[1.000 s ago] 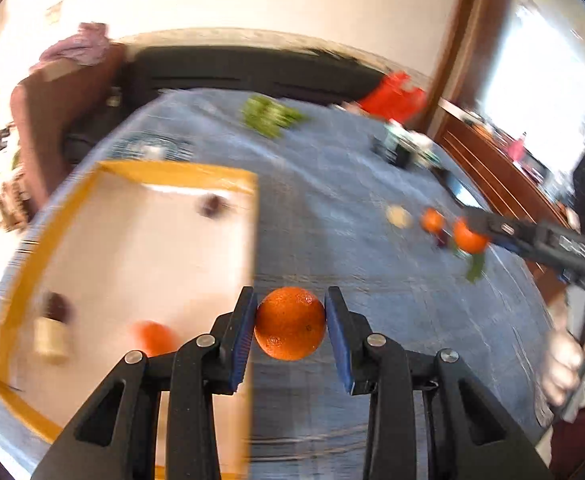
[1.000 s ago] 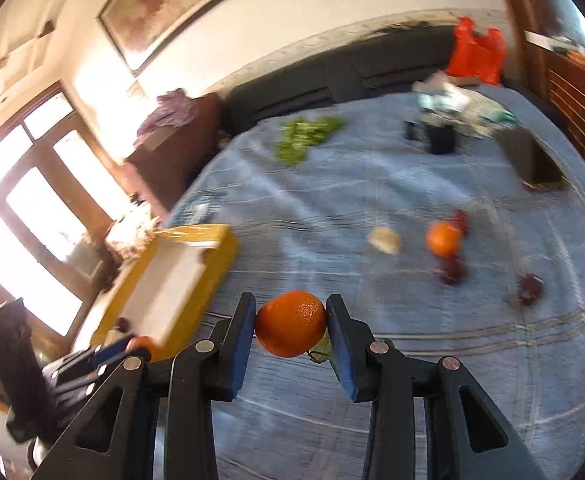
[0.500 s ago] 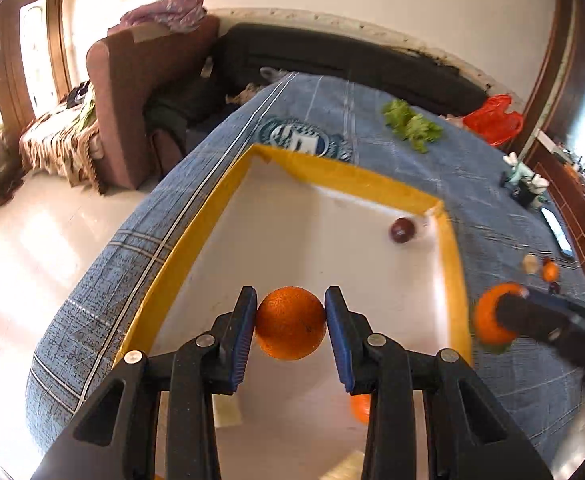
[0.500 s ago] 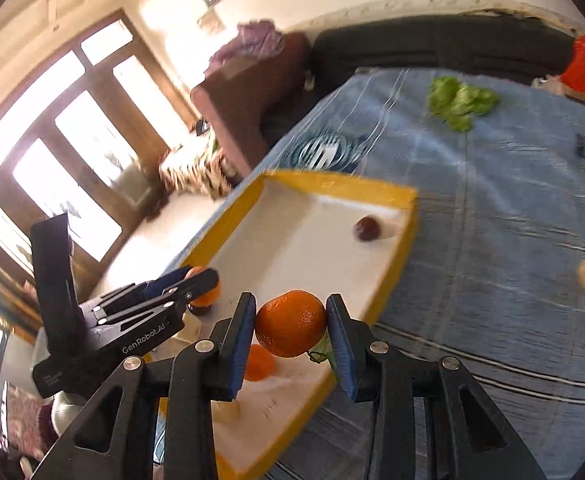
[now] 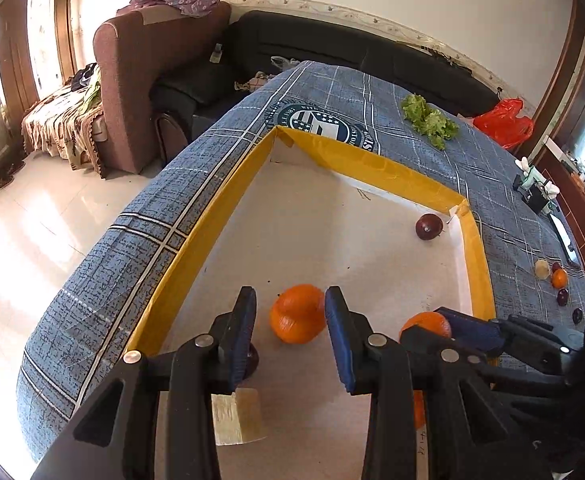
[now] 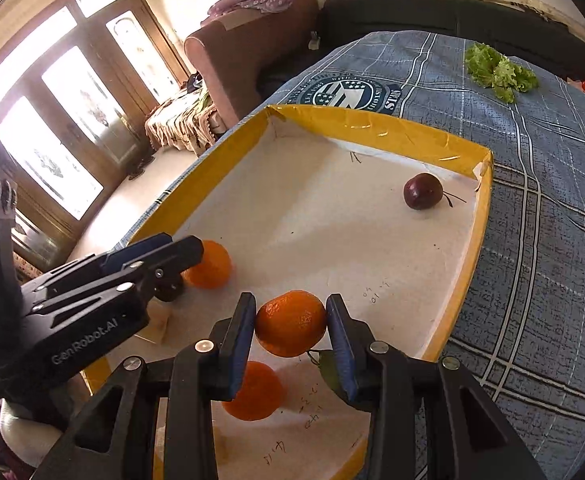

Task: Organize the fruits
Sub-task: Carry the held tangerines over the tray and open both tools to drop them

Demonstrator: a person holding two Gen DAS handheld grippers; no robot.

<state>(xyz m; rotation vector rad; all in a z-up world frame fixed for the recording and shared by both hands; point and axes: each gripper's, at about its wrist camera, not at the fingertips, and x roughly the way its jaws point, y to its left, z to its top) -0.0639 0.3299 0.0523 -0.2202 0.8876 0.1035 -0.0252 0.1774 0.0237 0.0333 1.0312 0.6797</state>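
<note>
The orange (image 5: 297, 314) gripped half a second earlier by the left gripper (image 5: 290, 334) has been let go and is now seen resting on the white floor of the yellow-rimmed tray (image 5: 228, 196), between blue pads that stand apart from it. A second orange (image 6: 291, 323), bright and dimpled, with a green leaf on a thin stem beneath it, is clamped between the pads of the right gripper (image 6: 291, 330) and held above the tray. A third orange (image 6: 252, 392) lies on the tray floor below it. A dark red plum (image 6: 422, 191) sits near the tray's far right corner. Lettuce (image 6: 498, 70) is seen on the blue checked tablecloth (image 6: 552, 208) beyond.
</note>
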